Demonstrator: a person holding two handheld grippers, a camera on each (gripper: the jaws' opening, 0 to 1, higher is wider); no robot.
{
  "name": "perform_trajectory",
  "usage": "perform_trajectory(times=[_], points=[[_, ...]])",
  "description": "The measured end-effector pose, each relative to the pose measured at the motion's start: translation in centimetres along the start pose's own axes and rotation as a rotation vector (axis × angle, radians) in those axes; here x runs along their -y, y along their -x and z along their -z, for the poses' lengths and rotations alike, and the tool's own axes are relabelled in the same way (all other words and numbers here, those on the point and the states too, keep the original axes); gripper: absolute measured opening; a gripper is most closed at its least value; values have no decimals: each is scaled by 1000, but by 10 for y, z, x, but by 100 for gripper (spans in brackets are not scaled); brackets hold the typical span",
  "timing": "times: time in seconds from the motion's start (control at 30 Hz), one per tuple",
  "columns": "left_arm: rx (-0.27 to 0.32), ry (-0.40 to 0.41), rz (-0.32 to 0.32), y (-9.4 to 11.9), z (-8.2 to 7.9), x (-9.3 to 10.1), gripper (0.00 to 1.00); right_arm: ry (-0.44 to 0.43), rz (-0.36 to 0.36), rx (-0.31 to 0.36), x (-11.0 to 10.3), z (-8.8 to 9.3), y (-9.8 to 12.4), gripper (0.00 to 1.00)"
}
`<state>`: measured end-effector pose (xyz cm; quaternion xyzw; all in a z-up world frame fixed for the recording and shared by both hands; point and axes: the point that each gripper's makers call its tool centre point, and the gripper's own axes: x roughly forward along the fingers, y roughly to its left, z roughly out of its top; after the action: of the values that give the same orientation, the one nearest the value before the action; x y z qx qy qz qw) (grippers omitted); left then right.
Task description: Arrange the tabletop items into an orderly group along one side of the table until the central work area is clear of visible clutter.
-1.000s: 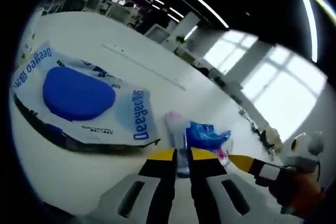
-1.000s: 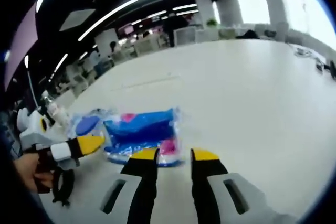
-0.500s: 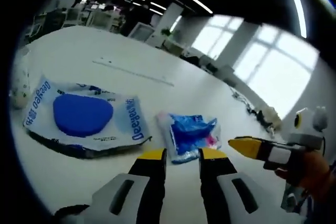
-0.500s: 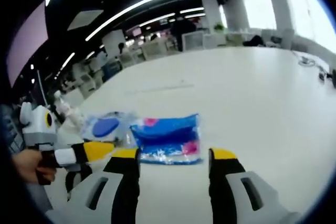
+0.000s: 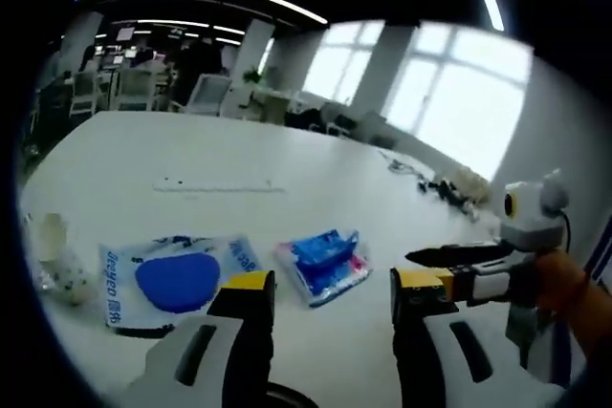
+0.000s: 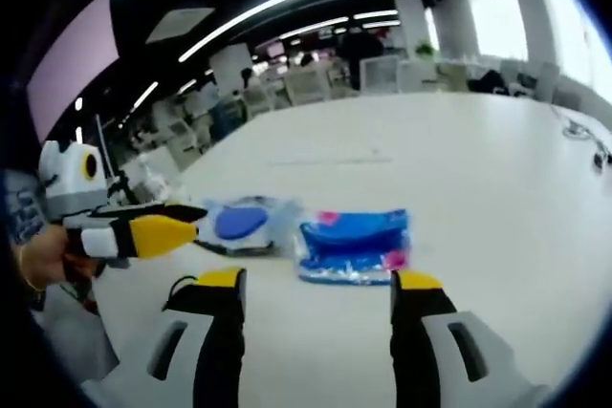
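Observation:
A flat wipes pack (image 5: 177, 279) with a blue oval lid lies on the white table (image 5: 287, 155), and a small blue packet (image 5: 323, 262) with pink print lies just right of it. My left gripper (image 5: 332, 286) stands open, pulled back from both, with nothing between its fingers. In the right gripper view the wipes pack (image 6: 239, 224) and blue packet (image 6: 354, 244) lie side by side ahead of my open right gripper (image 6: 318, 282). The left gripper (image 6: 191, 221) reaches in from the left beside the wipes pack. The right gripper (image 5: 435, 265) comes in from the right, a hand (image 5: 564, 284) holding it.
A crumpled clear bottle (image 5: 53, 255) sits at the table's left edge beside the wipes pack. A thin strip (image 5: 215, 185) lies farther back on the table, and cables (image 5: 449, 183) sit at the far right. Office chairs and desks stand beyond the table.
The left jaws, narrow around the blue packet a second ago, have opened wide and drawn back, leaving it on the table. The right jaws also spread wider and backed off.

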<state>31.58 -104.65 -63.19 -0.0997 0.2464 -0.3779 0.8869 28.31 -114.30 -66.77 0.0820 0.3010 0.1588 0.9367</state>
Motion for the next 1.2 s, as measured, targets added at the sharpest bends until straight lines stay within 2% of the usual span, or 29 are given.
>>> perform_trajectory(times=[0.07, 0.2, 0.27, 0.33, 0.4, 0.53, 0.63, 0.8, 1.03, 1.2], points=[[7, -26, 21, 7, -6, 3, 55, 8, -8, -4, -5, 1, 2, 59], [17, -93, 14, 26, -16, 5, 57, 5, -23, -22, -14, 6, 6, 60], [3, -113, 16, 32, -17, 6, 60, 12, -28, -28, -18, 8, 8, 60], [-41, -154, 7, 39, -13, 5, 61, 12, -30, -38, -22, 12, 9, 60], [-33, -177, 9, 44, -16, 8, 61, 11, -40, -44, -27, 15, 11, 60], [-26, -167, 23, 52, -21, 12, 61, 5, -51, -52, -36, 20, 14, 60], [-31, -194, 23, 57, -22, 11, 62, 0, -60, -49, -43, 22, 17, 60], [-87, -207, 9, 65, -10, 1, 60, -3, -67, -53, -53, 28, 19, 60], [-122, -228, 5, 77, 5, -14, 56, -9, -92, -68, -73, 39, 19, 59], [-154, -251, -12, 82, 22, -27, 53, -13, -111, -80, -89, 48, 14, 58]])
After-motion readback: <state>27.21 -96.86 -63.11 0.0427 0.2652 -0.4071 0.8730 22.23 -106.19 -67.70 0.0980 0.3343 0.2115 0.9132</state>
